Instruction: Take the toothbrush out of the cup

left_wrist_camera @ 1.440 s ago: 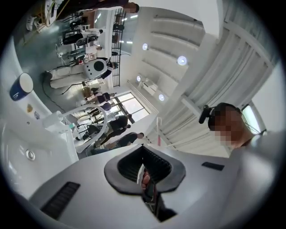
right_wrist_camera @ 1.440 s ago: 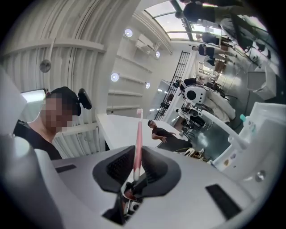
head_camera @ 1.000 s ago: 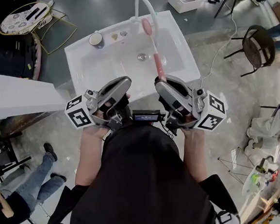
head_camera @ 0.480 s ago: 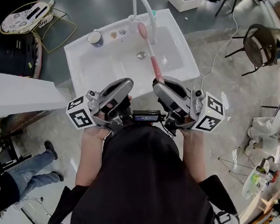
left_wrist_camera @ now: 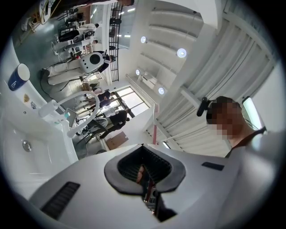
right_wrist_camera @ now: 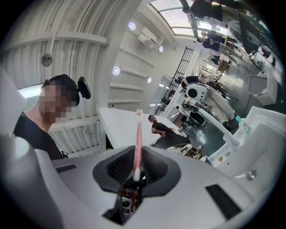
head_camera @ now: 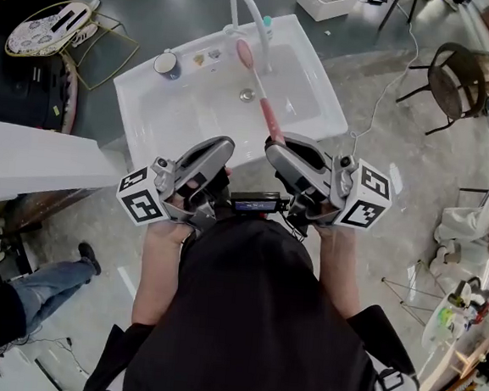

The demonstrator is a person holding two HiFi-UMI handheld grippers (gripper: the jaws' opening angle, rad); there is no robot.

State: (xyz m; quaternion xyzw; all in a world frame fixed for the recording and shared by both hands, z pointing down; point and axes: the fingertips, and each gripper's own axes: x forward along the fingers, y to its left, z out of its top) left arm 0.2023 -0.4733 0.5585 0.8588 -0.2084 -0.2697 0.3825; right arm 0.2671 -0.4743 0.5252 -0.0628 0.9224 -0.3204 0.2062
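A pink toothbrush (head_camera: 258, 94) juts out over the white sink (head_camera: 319, 73), its head (head_camera: 243, 51) near the faucet (head_camera: 246, 3). My right gripper (head_camera: 278, 142) is shut on its handle end at the sink's near rim. In the right gripper view the toothbrush (right_wrist_camera: 137, 138) stands pinched between the dark pads of the right gripper (right_wrist_camera: 136, 172). The blue and white cup (head_camera: 167, 63) stands on the sink's back left corner, apart from the brush. My left gripper (head_camera: 217, 144) hovers beside the right one, shut on nothing. The left gripper (left_wrist_camera: 144, 169) shows closed jaws, with the cup (left_wrist_camera: 18, 77) far left.
A grey concrete floor surrounds the sink. A black chair (head_camera: 454, 81) stands at the right, a round patterned stool (head_camera: 46, 28) at the upper left, and a white table edge (head_camera: 34, 168) at the left. A person's legs (head_camera: 41, 287) are at the lower left.
The right gripper keeps its hold on the toothbrush, almost still. The left gripper has drifted slightly. The person at the lower left has walked further left.
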